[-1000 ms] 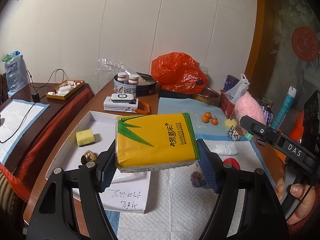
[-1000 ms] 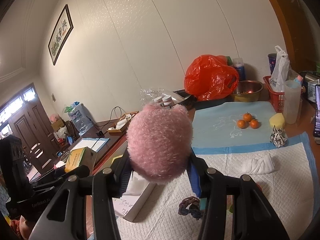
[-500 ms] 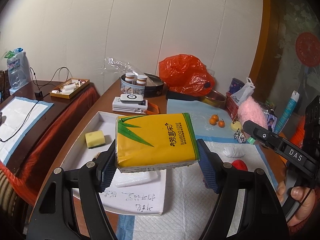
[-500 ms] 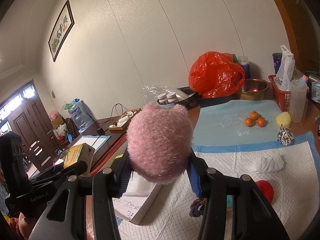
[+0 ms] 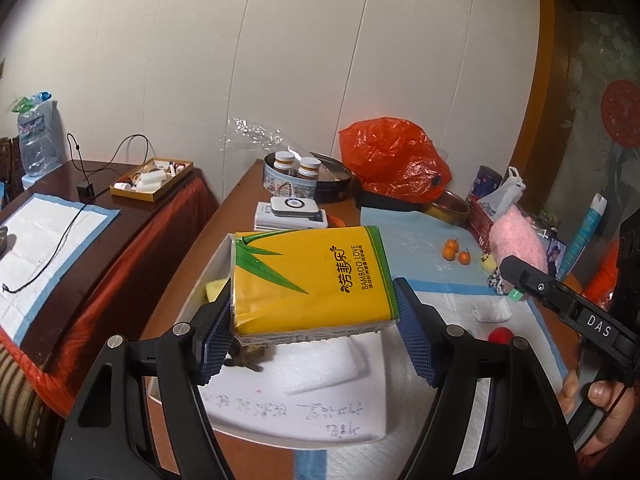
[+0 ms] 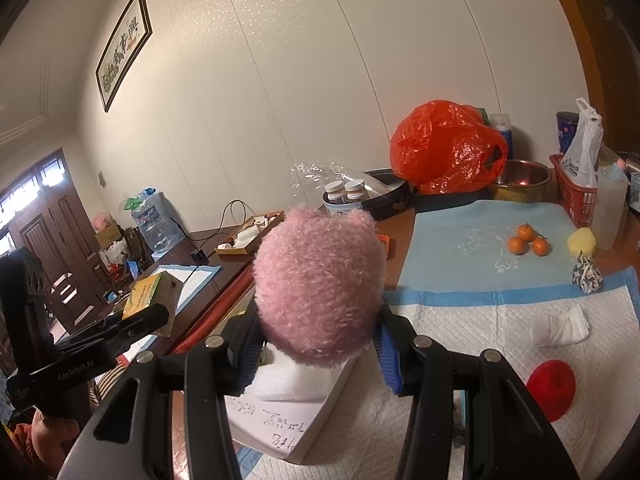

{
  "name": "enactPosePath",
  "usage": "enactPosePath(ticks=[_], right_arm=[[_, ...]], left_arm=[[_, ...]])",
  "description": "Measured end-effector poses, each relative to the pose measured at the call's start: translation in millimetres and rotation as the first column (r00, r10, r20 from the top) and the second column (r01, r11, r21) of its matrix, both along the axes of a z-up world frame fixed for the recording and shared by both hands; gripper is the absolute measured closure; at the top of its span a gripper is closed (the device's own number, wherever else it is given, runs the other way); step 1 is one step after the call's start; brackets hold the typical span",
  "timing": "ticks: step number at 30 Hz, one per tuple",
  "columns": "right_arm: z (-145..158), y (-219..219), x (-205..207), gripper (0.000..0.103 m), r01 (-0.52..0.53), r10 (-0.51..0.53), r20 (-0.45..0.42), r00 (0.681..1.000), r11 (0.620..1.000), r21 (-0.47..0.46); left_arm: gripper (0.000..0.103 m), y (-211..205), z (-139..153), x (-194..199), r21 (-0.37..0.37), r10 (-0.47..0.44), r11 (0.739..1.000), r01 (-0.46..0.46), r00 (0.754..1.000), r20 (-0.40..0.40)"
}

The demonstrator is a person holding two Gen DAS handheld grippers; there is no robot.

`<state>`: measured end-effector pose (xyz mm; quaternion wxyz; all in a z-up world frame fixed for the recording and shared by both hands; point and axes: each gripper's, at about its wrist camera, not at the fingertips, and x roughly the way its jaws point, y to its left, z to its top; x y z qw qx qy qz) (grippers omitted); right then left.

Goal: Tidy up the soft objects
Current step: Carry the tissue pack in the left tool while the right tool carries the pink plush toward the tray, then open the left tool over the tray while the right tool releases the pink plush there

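Observation:
My left gripper (image 5: 314, 338) is shut on a yellow tissue pack (image 5: 312, 280) and holds it above the white tray (image 5: 360, 420). The tray holds a yellow sponge (image 5: 214, 289), a brown scrunchie (image 5: 250, 356) and a white foam piece (image 5: 324, 372). My right gripper (image 6: 318, 344) is shut on a pink fluffy ball (image 6: 318, 292), held above the tray's right edge (image 6: 320, 420). The pink ball also shows in the left wrist view (image 5: 516, 240), and the tissue pack in the right wrist view (image 6: 150, 292).
On the white pad (image 6: 480, 340) lie a red ball (image 6: 552, 388), a white rolled cloth (image 6: 560, 326), a patterned pouch (image 6: 586, 276), a yellow sponge (image 6: 582, 242) and three oranges (image 6: 528, 240). An orange bag (image 6: 444, 148), steel bowl (image 6: 520, 180), red basket (image 6: 572, 196) and round tin (image 5: 304, 178) stand behind.
Both grippers moved back and left toward the tray with their loads. The tray now lies under the left gripper, and the red ball came into the right wrist view.

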<state>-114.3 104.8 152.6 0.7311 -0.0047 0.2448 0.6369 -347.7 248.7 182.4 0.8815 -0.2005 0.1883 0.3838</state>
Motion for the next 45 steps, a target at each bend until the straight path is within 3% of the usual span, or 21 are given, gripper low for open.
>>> enactPosePath(ticks=[4,9,20,34,45], right_arm=[[7.7,14.4,-15.3,0.053,-0.025,0.025,0.045,0.999,1.0,0.006],[8.8,35.4,-32.7,0.053,-0.074,0.075,0.071,0.995,0.997,-0.011],[1.9,86.5,-49.9,0.053,-0.154,0.159,0.148,0.976,0.987,-0.045],[-57.8,140.7,-18.9,0.052,-0.227,0.224,-0.037,0.974,0.963,-0.147],[-94.7,162.1,-11.9,0.052,-0.286,0.265,-0.121,0.957,0.933,-0.218]], left_arm=[[0.029,21.6,0.0,-10.5,0.003,0.023,1.0,-0.023,1.0,-0.001],[0.029,47.3,-9.5,-21.2,-0.043,0.05,0.998,-0.05,0.999,0.006],[0.029,74.5,-39.2,-12.0,-0.088,0.088,0.992,-0.092,0.995,-0.047],[0.029,94.0,-104.2,24.7,-0.228,0.105,0.962,-0.15,0.974,-0.199],[0.029,92.4,-124.7,38.7,-0.255,0.104,0.951,-0.176,0.956,-0.273]])
